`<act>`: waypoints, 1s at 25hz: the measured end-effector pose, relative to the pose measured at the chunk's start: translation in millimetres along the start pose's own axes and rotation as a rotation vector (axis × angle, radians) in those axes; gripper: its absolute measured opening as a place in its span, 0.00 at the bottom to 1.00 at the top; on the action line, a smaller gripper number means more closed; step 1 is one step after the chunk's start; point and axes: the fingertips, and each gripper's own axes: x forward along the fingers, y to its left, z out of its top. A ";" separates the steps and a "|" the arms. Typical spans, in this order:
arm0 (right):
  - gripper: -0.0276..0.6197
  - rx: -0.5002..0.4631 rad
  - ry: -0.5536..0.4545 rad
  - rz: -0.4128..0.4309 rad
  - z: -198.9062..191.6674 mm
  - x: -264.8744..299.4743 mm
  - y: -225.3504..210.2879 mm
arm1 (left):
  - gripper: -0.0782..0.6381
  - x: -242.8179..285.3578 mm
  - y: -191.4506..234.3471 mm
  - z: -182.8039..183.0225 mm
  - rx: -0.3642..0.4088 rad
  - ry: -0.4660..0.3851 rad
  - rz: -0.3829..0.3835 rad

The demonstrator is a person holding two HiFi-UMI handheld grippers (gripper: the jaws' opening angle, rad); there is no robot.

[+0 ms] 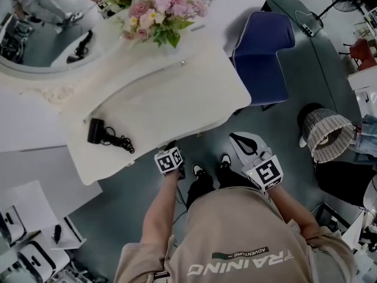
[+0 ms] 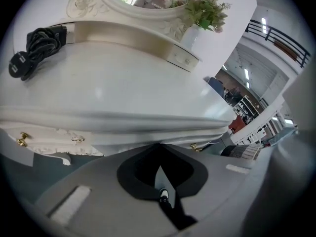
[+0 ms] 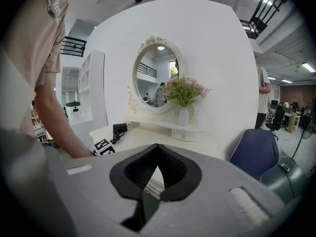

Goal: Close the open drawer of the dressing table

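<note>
Left tool (image 2: 159, 147), jaws closed together on nothing, is pointing right at the drawer (image 2: 123, 143) front beneath the worktop (image 2: 123, 90) lip; whether the drawer is sitting flush cannot be told; right tool (image 3: 157, 147), likewise closed and empty, is hanging well back. Risks: the narrow tips may be slipping off the moulding; an off-centre push may be racking the drawer; a hard shove would be jolting the flower vase (image 1: 160, 16).

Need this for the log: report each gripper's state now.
Left gripper: closed, empty, tips by the dressing table edge.
Right gripper: closed, empty.
</note>
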 end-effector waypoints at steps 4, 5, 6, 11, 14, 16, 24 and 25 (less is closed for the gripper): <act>0.05 -0.016 0.001 0.018 -0.1 3.6 4.6 | 0.13 3.4 5.4 7.9 -0.011 -0.016 0.008; 0.05 -0.022 0.005 0.023 -0.1 3.8 5.9 | 0.13 3.9 6.4 9.6 -0.017 -0.021 0.010; 0.05 -0.028 0.009 0.026 -0.1 3.4 6.8 | 0.13 4.5 7.0 11.3 -0.027 -0.026 0.010; 0.05 -0.032 0.010 0.020 -0.2 -0.8 6.4 | 0.13 7.7 10.0 17.6 -0.071 -0.041 0.010; 0.05 -0.037 0.003 0.023 2.1 -4.5 7.7 | 0.13 3.8 10.3 15.2 -0.079 -0.036 0.010; 0.05 -0.041 0.003 0.027 2.1 -6.5 8.2 | 0.13 -3.0 6.9 7.4 -0.057 -0.024 0.011; 0.05 -0.021 0.003 0.057 -0.3 5.7 6.0 | 0.13 -67.0 -6.8 -2.7 -0.052 -0.131 0.034; 0.05 -0.024 -0.006 0.067 2.3 7.4 6.7 | 0.13 -79.6 -12.1 4.2 -0.036 -0.160 0.032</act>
